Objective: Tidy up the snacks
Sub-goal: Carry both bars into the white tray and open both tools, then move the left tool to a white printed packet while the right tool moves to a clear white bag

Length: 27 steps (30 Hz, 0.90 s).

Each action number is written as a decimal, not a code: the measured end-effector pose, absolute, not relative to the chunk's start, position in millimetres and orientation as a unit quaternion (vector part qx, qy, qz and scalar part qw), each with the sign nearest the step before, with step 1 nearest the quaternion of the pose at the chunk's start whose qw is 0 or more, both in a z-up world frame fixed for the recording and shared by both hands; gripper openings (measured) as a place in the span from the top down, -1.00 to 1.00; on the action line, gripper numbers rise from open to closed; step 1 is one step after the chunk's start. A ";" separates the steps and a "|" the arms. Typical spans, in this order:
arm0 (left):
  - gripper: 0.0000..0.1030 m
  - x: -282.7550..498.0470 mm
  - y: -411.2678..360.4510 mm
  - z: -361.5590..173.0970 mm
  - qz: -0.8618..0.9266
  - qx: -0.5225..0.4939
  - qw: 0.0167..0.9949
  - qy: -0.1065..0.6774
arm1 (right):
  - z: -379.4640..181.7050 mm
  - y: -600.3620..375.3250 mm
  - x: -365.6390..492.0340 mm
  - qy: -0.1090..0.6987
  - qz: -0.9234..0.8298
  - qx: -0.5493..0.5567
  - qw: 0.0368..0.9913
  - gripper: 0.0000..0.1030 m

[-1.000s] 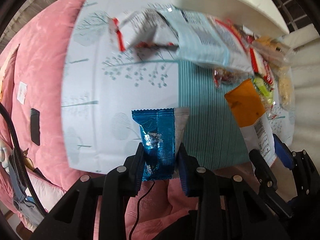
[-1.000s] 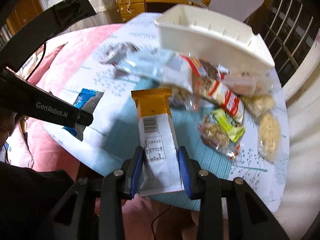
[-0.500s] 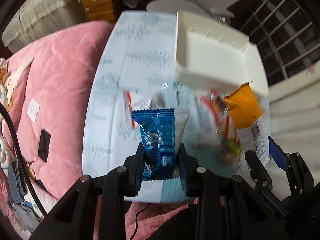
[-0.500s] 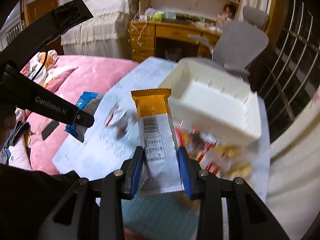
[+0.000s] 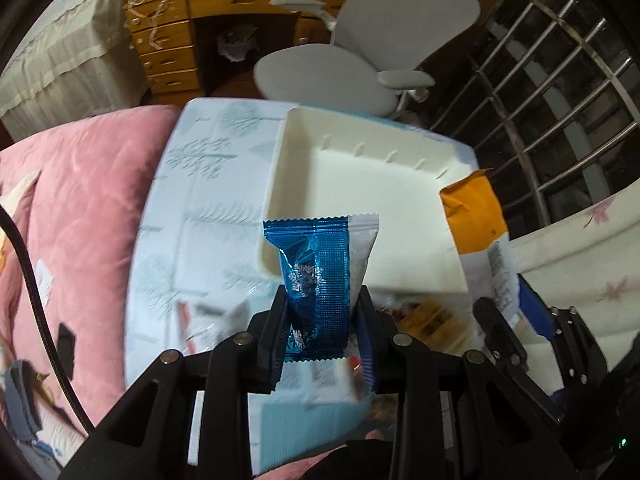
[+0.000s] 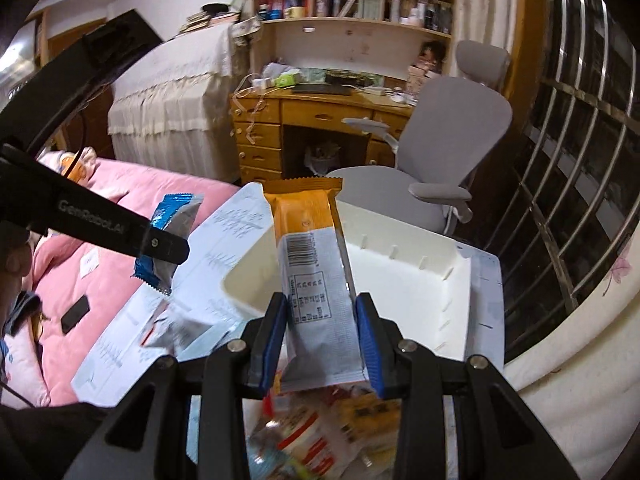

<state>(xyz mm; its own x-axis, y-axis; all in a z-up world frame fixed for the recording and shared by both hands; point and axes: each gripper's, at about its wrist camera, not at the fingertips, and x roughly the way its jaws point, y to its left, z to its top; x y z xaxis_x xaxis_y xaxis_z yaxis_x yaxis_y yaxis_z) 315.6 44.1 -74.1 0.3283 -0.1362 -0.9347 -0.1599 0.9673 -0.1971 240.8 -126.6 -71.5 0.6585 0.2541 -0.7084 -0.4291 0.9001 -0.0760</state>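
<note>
Left wrist view: the left gripper (image 5: 323,330) is seen with its jaws drawn in narrowly and pinched on a blue foil snack packet (image 5: 320,280), gripped by its lower half. The packet is held upright, its long axis running along the fingers and away from the camera, with its serrated top edge over the near rim of the white tray (image 5: 360,184). A silver strip is visible along the packet's right side, and a snowflake print near the middle. The tray is set on the pale patterned tabletop (image 5: 208,216), its interior bare (small ribs are seen along its far wall). At the right of this view the orange and white snack bar (image 5: 480,232) is seen, held above the tray's right edge.

In the right wrist view, the right gripper (image 6: 322,334) is shown with its jaws narrowed onto the same bar (image 6: 316,280), clamped on the white lower portion beneath the barcode. The bar's long axis points forward and slightly up, orange end farthest away, over the tray (image 6: 400,280). The left gripper (image 6: 160,246) with the blue packet (image 6: 168,240) is seen at the left, above the tabletop (image 6: 224,248). Blurred loose snacks (image 6: 320,432) are seen below the jaws, near the tray's close side. A pink bed cover (image 6: 120,240) lies at the left, a grey chair (image 6: 440,160) beyond the tray.
</note>
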 end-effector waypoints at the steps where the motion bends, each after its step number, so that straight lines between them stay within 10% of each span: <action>1: 0.44 322.5 37.7 -75.4 0.002 -0.125 0.805 0.580 | -74.4 -133.9 248.9 0.370 0.183 -0.109 0.904 0.31; 8: 0.37 357.4 7.4 -87.4 -0.036 -0.122 0.813 0.569 | -98.1 -179.6 285.9 0.400 0.146 -0.045 0.904 0.31; 12: -0.27 368.6 1.5 -93.6 -0.067 -0.152 0.813 0.559 | -113.6 -197.4 301.5 0.435 0.143 -0.003 0.889 0.12; 16: -0.29 362.9 1.4 -91.3 -0.055 -0.146 0.819 0.553 | -122.2 -209.9 303.8 0.447 0.133 0.038 0.884 -0.24; 27: -0.30 325.5 29.5 -112.3 -0.004 -0.162 0.801 0.577 | -123.0 -215.5 292.8 0.462 0.130 0.079 0.874 -0.42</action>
<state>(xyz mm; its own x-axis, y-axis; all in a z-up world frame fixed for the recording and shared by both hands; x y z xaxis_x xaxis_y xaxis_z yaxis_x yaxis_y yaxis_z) 325.5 29.5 -112.3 0.3350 -0.1932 -0.9222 -0.1806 0.9474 -0.2641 292.8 -215.5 -123.0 0.5404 0.2994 -0.7864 -0.1536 0.9539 0.2577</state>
